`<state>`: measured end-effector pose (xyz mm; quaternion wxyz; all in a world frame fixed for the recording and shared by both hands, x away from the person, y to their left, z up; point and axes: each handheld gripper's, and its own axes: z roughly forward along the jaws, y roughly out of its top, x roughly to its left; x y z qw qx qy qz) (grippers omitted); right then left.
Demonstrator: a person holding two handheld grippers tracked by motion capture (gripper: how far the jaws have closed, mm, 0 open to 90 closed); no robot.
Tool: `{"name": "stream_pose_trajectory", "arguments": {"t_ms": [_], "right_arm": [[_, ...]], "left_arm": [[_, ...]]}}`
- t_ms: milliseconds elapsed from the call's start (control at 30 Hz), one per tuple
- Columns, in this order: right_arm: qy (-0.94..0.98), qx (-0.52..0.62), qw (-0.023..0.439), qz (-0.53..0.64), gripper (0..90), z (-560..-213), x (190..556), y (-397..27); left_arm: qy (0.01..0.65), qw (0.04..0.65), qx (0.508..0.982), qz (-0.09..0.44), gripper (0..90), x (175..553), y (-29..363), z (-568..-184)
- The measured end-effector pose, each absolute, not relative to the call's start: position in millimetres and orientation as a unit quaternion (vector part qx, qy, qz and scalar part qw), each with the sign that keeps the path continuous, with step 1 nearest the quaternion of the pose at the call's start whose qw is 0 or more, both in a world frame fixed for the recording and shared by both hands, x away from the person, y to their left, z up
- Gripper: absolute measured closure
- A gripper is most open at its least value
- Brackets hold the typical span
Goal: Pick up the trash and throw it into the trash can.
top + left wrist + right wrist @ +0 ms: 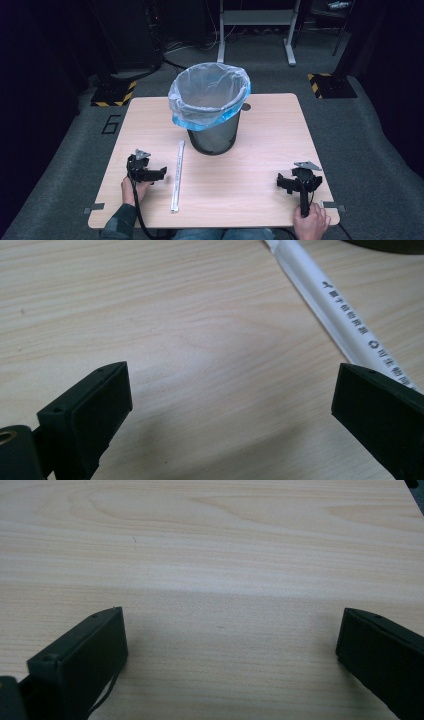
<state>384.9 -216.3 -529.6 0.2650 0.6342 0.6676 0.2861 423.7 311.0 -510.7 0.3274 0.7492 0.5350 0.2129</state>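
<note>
Between the black jaws of the left gripper, which stand wide apart, lies bare pale wood; nothing is held. In the left gripper view a long white paper-wrapped stick with small printed characters runs just beside the right-hand jaw, flat on the table. The right gripper also has its jaws spread wide over bare wood, gripping nothing.

From the high view, the left gripper sits near the table's front left, held by the person's left hand, with the white stick lying just to its right, pointing toward the far side. The right gripper rests near the front right, with the right hand at the table edge. Beyond the stick, mid-table, stands a dark bin lined with a clear bag edged in blue.
</note>
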Motion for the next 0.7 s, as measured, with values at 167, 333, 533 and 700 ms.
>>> {"name": "stream_pose_trajectory", "arguments": {"t_ms": [167,333,533,700], "right_arm": [[0.666,0.636,0.266,0.285,0.0,-529.5,384.8,-216.0],[0.666,0.636,0.265,0.286,0.0,-529.5,384.8,-216.1],[0.666,0.636,0.265,0.285,0.0,-529.4,384.6,-216.1],[0.666,0.636,0.265,0.286,0.0,-529.5,384.5,-216.0]], "left_arm": [[0.536,0.330,0.751,0.200,3.4,428.2,303.3,-504.5],[0.529,0.331,0.759,0.186,3.3,433.2,290.9,-503.3],[0.519,0.319,0.775,0.166,2.7,441.2,271.6,-509.3],[0.511,0.301,0.789,0.160,1.9,445.5,256.4,-511.9]]}}
